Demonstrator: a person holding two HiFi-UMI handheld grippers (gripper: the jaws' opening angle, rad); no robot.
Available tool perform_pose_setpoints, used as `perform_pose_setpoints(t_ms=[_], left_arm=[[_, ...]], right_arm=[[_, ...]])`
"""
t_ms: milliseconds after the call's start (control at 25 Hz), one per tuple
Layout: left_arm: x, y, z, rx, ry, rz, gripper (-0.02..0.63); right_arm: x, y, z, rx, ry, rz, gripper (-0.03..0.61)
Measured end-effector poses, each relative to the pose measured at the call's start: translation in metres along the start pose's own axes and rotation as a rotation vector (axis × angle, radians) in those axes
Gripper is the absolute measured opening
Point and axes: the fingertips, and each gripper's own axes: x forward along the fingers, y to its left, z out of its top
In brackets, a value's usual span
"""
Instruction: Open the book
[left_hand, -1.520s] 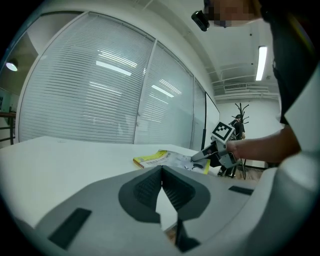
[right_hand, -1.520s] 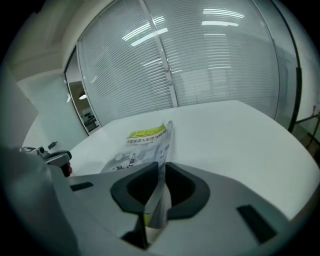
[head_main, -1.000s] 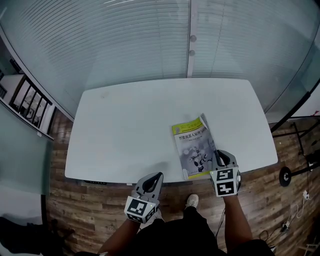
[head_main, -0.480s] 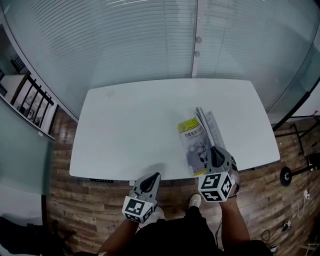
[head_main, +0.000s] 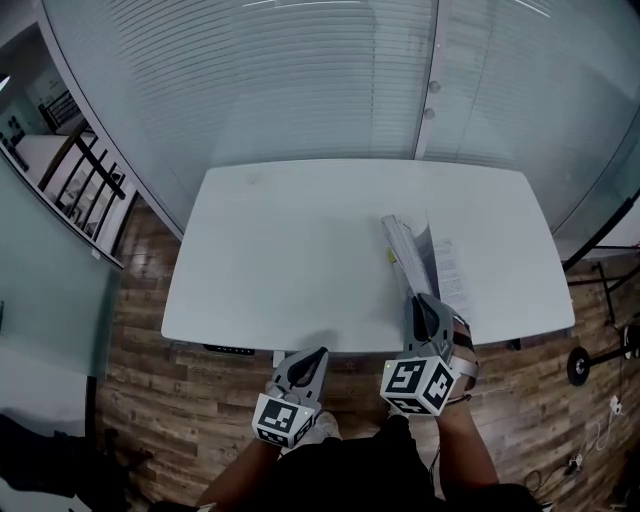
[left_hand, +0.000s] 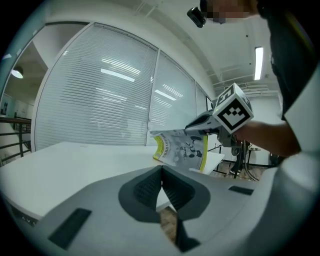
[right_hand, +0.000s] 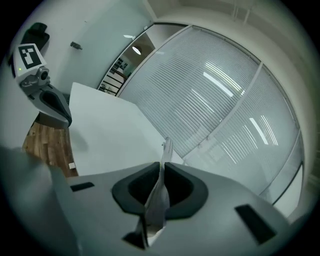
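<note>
Right gripper view: we see our right gripper (right_hand: 161, 167) clenched on the thin, glossy cover of the yellow-and-grey paperback book (right_hand: 156, 210). The cover stands edge-on above the smooth white rectangular table (right_hand: 110, 135), where the book lies. Our left gripper (left_hand: 162, 169) is closed and empty.

A white table (head_main: 290, 250) stands on a wooden floor (head_main: 190, 400) and bears a book (head_main: 450, 272) near its front right edge, the pages lying flat on the top and the cover (head_main: 404, 250) raised on edge.
</note>
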Motion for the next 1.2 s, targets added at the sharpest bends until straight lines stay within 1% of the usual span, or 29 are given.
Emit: perform_pose_setpoints(t_ms=[120, 320, 520, 840, 1000, 1200], left_arm=[[-0.013, 0.009, -0.002, 0.0, -0.004, 0.015, 0.011], [-0.034, 0.019, -0.007, -0.028, -0.003, 0.042, 0.011], [-0.049, 0.027, -0.013, -0.029, 0.0, 0.07, 0.011], [-0.077, 0.044, -0.023, -0.041, 0.015, 0.127, 0.011], [-0.084, 0.049, -0.024, -0.025, -0.002, 0.138, 0.011], [-0.094, 0.054, -0.036, -0.052, 0.028, 0.153, 0.011]], right_arm=[[-0.003, 0.019, 0.019, -0.023, -0.029, 0.015, 0.035], [-0.008, 0.058, 0.046, -0.074, -0.07, 0.06, 0.038], [-0.004, 0.095, 0.056, -0.131, -0.087, 0.092, 0.043], [0.009, 0.153, 0.054, -0.196, -0.088, 0.147, 0.051], [0.023, 0.175, 0.05, -0.215, -0.078, 0.182, 0.041], [0.035, 0.199, 0.043, -0.219, -0.06, 0.223, 0.041]])
